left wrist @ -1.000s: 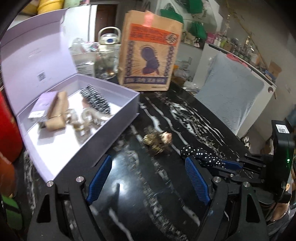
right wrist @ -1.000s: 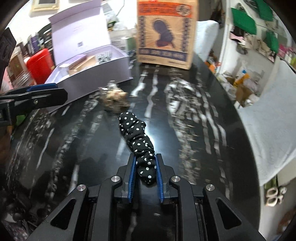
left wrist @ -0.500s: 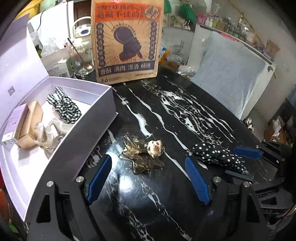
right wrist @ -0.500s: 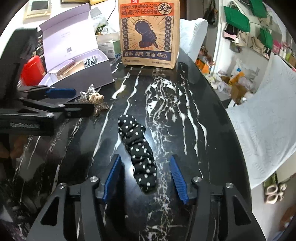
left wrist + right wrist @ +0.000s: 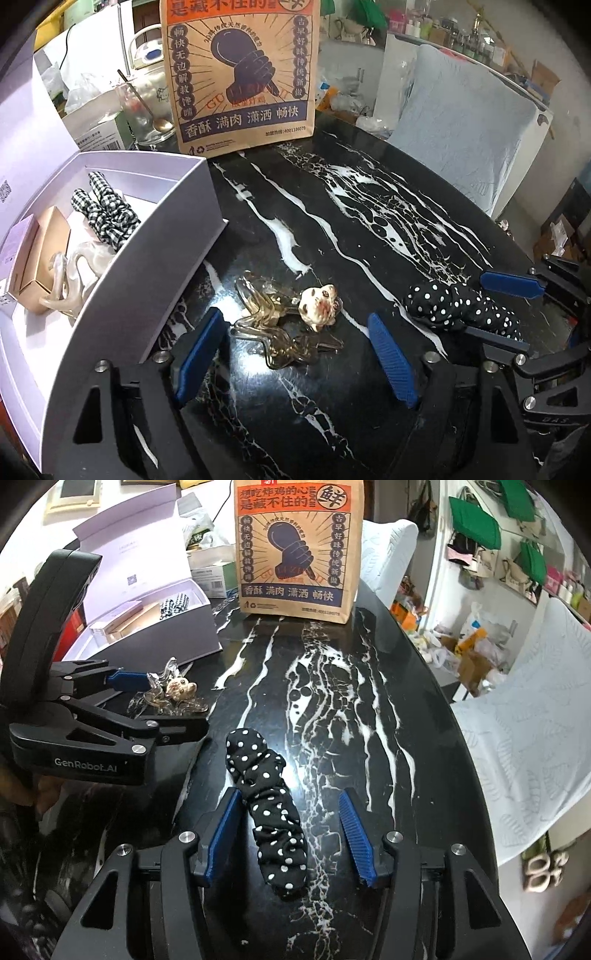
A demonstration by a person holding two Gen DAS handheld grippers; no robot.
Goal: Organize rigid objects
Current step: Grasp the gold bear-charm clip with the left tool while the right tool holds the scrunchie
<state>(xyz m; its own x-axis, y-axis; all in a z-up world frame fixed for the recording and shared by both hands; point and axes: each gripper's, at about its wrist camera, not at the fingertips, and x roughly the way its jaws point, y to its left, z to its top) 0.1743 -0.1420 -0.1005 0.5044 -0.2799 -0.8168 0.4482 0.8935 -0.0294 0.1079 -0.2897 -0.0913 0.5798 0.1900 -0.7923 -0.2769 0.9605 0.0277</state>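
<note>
A clear hair claw with a cream puppy charm [image 5: 291, 317] lies on the black marble table, just ahead of and between my open left gripper [image 5: 295, 354]. It also shows in the right wrist view [image 5: 173, 696]. A black polka-dot scrunchie [image 5: 271, 812] lies flat on the table between the blue pads of my open right gripper [image 5: 290, 832], touching neither; it also shows in the left wrist view [image 5: 461, 308]. The open lilac box [image 5: 140, 284] at the left holds a checked scrunchie [image 5: 105, 214], a pearly claw clip [image 5: 70, 275] and small cartons.
A brown paper bag [image 5: 240, 74] stands at the back of the table [image 5: 369, 206], with a glass with a spoon [image 5: 142, 110] beside it. The table's round edge runs along the right [image 5: 458, 738]. The left gripper's body [image 5: 74, 716] is close to the right gripper.
My right gripper has opened and let go of the polka-dot scrunchie, which now lies on the table. My left gripper has swung away from the box toward the hair claw.
</note>
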